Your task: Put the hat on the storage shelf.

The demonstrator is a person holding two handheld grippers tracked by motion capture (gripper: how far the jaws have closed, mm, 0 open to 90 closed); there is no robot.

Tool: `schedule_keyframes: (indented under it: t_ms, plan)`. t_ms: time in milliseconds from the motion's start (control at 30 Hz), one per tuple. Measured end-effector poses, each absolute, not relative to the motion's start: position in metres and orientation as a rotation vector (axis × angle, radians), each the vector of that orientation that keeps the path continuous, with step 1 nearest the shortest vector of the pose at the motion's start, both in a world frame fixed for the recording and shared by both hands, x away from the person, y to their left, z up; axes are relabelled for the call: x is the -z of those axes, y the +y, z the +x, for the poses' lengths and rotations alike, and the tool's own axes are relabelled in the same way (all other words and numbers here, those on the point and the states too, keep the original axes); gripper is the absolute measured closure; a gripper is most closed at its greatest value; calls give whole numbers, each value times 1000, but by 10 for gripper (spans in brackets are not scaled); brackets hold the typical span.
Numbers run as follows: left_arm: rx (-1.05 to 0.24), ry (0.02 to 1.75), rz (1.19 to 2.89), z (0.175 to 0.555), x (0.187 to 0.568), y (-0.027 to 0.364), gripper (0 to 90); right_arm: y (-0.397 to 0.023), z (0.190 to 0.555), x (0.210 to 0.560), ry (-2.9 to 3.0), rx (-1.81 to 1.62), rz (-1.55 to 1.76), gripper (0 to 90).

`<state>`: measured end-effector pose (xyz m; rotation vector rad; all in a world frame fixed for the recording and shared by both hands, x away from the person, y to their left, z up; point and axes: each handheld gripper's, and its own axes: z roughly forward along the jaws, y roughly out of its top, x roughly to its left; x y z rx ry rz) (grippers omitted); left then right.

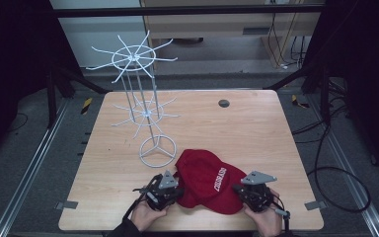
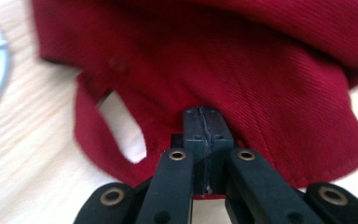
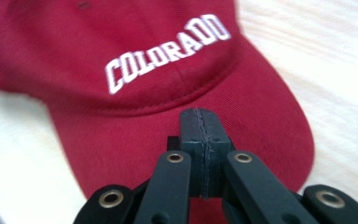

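A dark red cap (image 1: 205, 180) with white "COLORADO" lettering lies on the wooden table (image 1: 256, 123) near its front edge. My left gripper (image 1: 180, 191) is at the cap's left side, over the back rim beside the strap opening (image 2: 121, 130). Its jaws are pressed together (image 2: 206, 122), and I see no cloth between the pads. My right gripper (image 1: 236, 188) is at the cap's right side, over the brim (image 3: 261, 130) just below the lettering. Its jaws are also together (image 3: 201, 126), with no cloth seen between them. A hand holds each gripper at the table's front edge.
A white wire display rack (image 1: 145, 111) with two tiers of radiating hooks stands on a ring base (image 1: 157, 150) just behind and left of the cap. A dark round grommet (image 1: 223, 103) sits near the table's far edge. Cables lie on the floor at the right.
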<state>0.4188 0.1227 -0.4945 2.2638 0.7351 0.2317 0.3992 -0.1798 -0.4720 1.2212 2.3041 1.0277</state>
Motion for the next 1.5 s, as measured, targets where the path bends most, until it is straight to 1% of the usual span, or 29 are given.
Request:
schedule_keyframes:
  t_ms: [167, 267, 400, 567, 700, 833, 933, 1067, 1200, 1300, 1500]
  plan:
    - [-235, 712, 2248, 412, 496, 110, 891, -188, 413, 473, 2261, -1020, 1249, 900]
    - [-244, 718, 2241, 412, 494, 111, 875, -190, 417, 473, 2251, -1024, 1259, 900]
    - [-257, 742, 2195, 409, 483, 124, 822, -191, 417, 472, 2233, -1029, 1275, 895]
    - [-317, 808, 2109, 406, 462, 154, 750, -192, 412, 461, 2163, -1122, 1272, 850]
    - [-383, 897, 2056, 412, 454, 183, 674, -189, 409, 453, 2127, -1156, 1255, 772]
    - [-455, 1004, 2012, 415, 450, 217, 579, -177, 407, 445, 2124, -1193, 1235, 643]
    - [-500, 1089, 1968, 418, 449, 242, 524, -162, 405, 440, 2140, -1204, 1181, 581]
    - [-559, 1202, 1905, 424, 451, 277, 487, -136, 404, 432, 2174, -1238, 1144, 518]
    - [-594, 1275, 1877, 430, 457, 298, 453, -109, 405, 428, 2189, -1260, 1105, 452]
    - [-614, 1312, 1867, 434, 460, 305, 444, -91, 408, 427, 2207, -1268, 1095, 424]
    - [-627, 1317, 1859, 435, 460, 308, 431, -63, 415, 432, 2235, -1240, 1081, 362]
